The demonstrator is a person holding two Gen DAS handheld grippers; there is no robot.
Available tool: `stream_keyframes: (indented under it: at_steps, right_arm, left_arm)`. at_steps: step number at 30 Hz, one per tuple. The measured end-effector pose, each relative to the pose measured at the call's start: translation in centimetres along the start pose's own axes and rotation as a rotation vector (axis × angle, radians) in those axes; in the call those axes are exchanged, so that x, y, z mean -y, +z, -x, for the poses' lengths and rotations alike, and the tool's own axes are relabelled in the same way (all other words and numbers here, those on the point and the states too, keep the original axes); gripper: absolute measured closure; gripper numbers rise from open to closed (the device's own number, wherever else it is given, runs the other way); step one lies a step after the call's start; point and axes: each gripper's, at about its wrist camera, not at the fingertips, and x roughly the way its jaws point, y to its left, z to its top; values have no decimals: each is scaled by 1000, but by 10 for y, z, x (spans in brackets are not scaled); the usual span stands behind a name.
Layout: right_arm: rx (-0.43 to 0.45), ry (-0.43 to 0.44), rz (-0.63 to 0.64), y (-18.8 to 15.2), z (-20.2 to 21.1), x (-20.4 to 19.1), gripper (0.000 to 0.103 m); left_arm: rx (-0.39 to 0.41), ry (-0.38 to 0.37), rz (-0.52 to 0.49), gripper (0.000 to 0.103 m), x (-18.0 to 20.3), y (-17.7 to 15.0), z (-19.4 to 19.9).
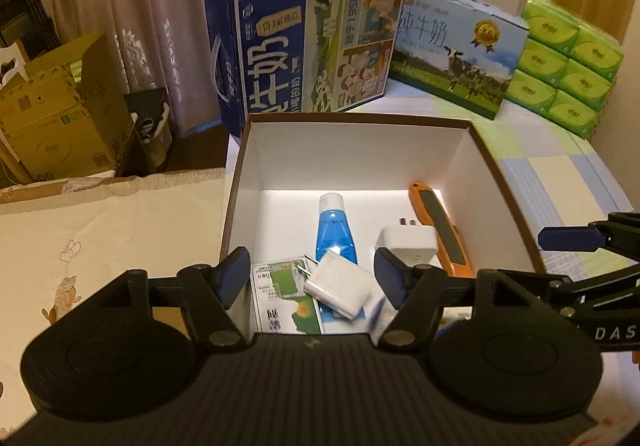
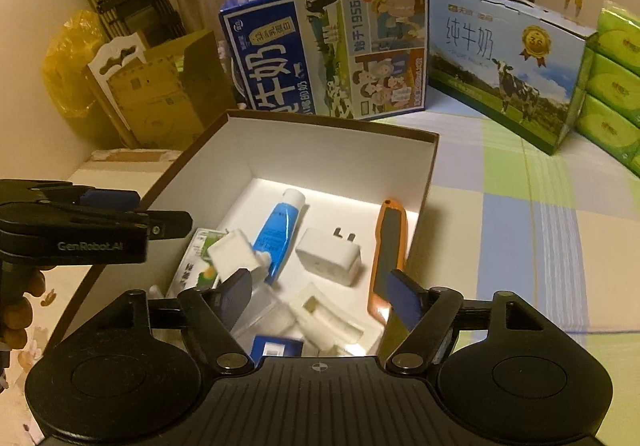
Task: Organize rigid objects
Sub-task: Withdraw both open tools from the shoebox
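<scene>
An open box (image 1: 360,118) (image 2: 332,126) with a brown rim and white inside holds a blue tube (image 1: 335,230) (image 2: 280,230), an orange utility knife (image 1: 440,230) (image 2: 386,254), a white plug adapter (image 1: 408,244) (image 2: 330,256) and a green-and-white packet (image 1: 280,294) (image 2: 196,262). A second white charger (image 1: 340,288) (image 2: 232,252) looks blurred above the packet. My left gripper (image 1: 313,276) hovers open over the box's near side; the charger sits between its fingers, touching neither pad. My right gripper (image 2: 320,294) is open above a white plastic insert (image 2: 324,314) and a small blue box (image 2: 276,348).
Behind the box stand a dark blue milk carton (image 1: 304,46) and a light blue one (image 1: 460,54), with green tissue packs (image 1: 568,62) at the right. Cardboard boxes (image 1: 60,118) are on the floor at the left. A checked cloth (image 2: 520,226) covers the surface.
</scene>
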Motion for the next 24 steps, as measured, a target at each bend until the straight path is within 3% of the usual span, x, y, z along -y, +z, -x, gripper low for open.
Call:
stream_keyframes:
  at_steps: [2, 6, 10, 15, 24]
  right_arm:
    - [6, -3, -5, -6, 10, 0, 31]
    - [13, -12, -11, -19, 29, 0, 31]
    - [23, -28, -6, -32, 46, -1, 31]
    - [33, -22, -21, -47, 66, 3, 31]
    - [41, 26, -15, -73, 105, 19, 31]
  left_arm:
    - [12, -10, 1, 38, 4, -6, 11]
    - [39, -18, -7, 27, 15, -18, 32]
    - [65, 9, -45, 26, 29, -30, 51]
    - [73, 2, -14, 26, 41, -44, 75]
    - [63, 67, 38, 29, 80, -75, 114]
